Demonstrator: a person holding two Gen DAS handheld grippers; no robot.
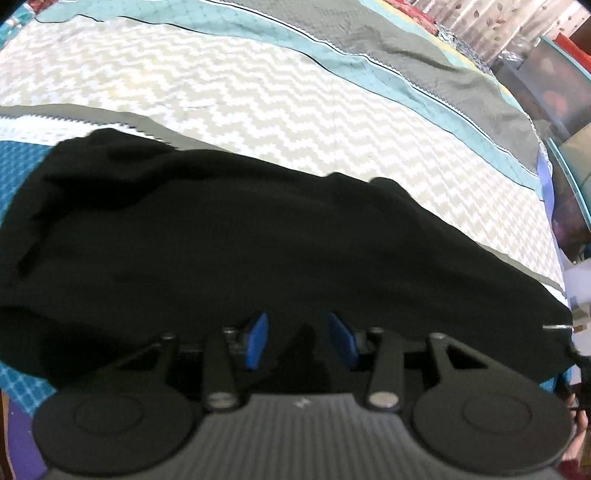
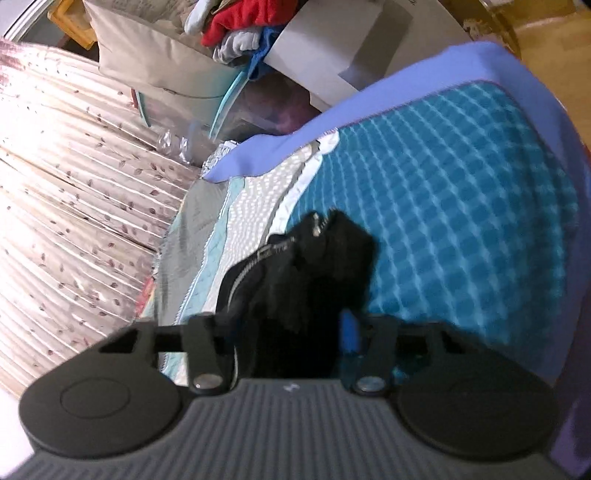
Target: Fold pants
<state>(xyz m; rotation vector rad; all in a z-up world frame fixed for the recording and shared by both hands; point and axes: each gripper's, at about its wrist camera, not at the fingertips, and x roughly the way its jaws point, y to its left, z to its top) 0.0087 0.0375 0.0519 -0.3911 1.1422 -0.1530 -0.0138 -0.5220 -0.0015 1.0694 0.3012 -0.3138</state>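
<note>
The black pants [image 1: 229,251] lie bunched across the near part of the bed in the left wrist view. My left gripper [image 1: 297,338] is right at their near edge, its blue pads [image 1: 258,338] a little apart with black cloth bunched between them. In the right wrist view the pants [image 2: 295,280] rise from between the fingers, a waistband with a zipper at the top. My right gripper [image 2: 291,332] holds this cloth; only its right blue pad [image 2: 349,332] shows, the left one is hidden by fabric.
The bed has a quilt with a white zigzag band [image 1: 240,99], teal and grey stripes [image 1: 424,62] and a blue checked part [image 2: 461,206]. A pleated floral curtain [image 2: 74,206] hangs beside the bed. Storage boxes and piled clothes [image 2: 236,26] stand beyond it.
</note>
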